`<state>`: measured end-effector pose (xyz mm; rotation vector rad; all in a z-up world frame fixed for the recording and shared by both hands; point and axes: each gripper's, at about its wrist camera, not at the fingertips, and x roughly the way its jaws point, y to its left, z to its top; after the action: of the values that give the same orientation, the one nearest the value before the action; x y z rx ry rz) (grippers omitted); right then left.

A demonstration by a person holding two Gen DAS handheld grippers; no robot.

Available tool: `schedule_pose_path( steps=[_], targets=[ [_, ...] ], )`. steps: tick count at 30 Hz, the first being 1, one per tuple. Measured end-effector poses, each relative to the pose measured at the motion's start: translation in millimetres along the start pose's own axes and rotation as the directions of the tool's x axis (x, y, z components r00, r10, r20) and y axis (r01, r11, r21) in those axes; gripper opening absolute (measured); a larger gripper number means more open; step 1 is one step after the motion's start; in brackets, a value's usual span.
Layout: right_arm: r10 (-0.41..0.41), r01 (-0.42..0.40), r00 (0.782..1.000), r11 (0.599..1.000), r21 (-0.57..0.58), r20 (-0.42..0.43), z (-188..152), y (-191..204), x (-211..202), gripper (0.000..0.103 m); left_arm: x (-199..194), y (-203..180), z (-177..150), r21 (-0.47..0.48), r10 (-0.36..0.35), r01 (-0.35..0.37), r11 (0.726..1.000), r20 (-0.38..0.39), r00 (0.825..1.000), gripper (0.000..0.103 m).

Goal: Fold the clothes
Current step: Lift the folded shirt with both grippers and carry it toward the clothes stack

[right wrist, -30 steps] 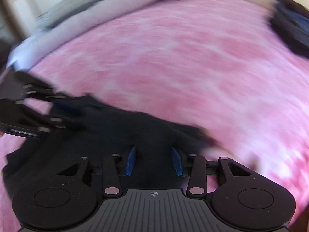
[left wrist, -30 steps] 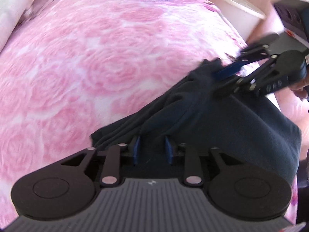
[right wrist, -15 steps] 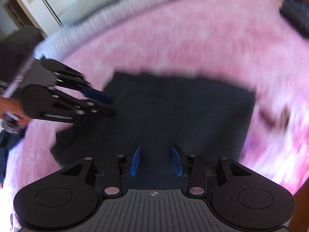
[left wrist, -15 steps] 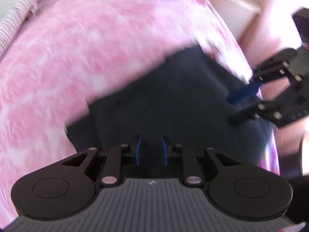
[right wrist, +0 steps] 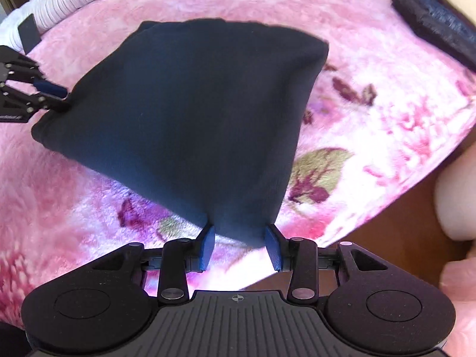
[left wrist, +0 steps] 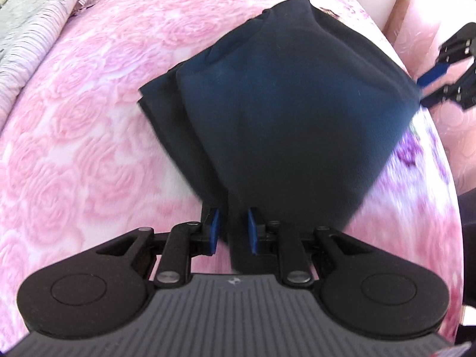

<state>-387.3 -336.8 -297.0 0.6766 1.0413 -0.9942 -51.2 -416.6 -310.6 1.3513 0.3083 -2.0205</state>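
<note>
One dark navy garment [left wrist: 285, 95], folded, held stretched over pink rose-pattern bed [left wrist: 89, 89]. Two claws: left claw [left wrist: 231, 232] nearly closed, pinching one corner; right claw [right wrist: 240, 245] wider apart, cloth corner between pads. One dark folded pile [right wrist: 437, 17] at far bed edge.

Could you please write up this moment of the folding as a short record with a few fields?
surface: pink rose-patterned blanket on a bed
garment: dark navy garment, doubled over, held stretched between two corners
left gripper: shut on one near corner of the cloth
right gripper: holding the other corner; its fingers look wider apart
elsewhere: folded dark clothes at the far edge
</note>
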Motion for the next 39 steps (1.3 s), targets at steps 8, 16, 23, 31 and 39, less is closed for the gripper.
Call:
schedule_pose_path(
  steps=[8,16,23,31,39],
  targets=[
    [-0.128,0.170,0.981,0.935,-0.312,0.148,-10,71,-15,0.083,-42,-62,-25,0.283,0.100,-0.126,0.951,0.106,0.989,0.054],
    [-0.119,0.244,0.959,0.805,-0.541,0.256,-14,112,38,0.083,25,-123,-19,0.562,0.207,-0.283,0.777,0.197,0.958,0.053],
    [-0.197,0.408,0.902,0.675,-0.614,0.383,-24,115,73,0.083,41,-92,-17,0.578,0.245,-0.336,0.744,0.232,0.941,0.052],
    [-0.210,0.458,0.882,0.600,-0.656,0.423,-20,90,86,0.079,47,-93,-8,0.605,0.211,-0.276,0.747,0.178,0.961,0.029],
    [-0.110,0.269,0.958,0.661,-0.700,0.265,35,72,21,0.015,-7,-60,38,0.616,0.130,-0.148,0.774,0.074,0.989,0.014]
  ],
)
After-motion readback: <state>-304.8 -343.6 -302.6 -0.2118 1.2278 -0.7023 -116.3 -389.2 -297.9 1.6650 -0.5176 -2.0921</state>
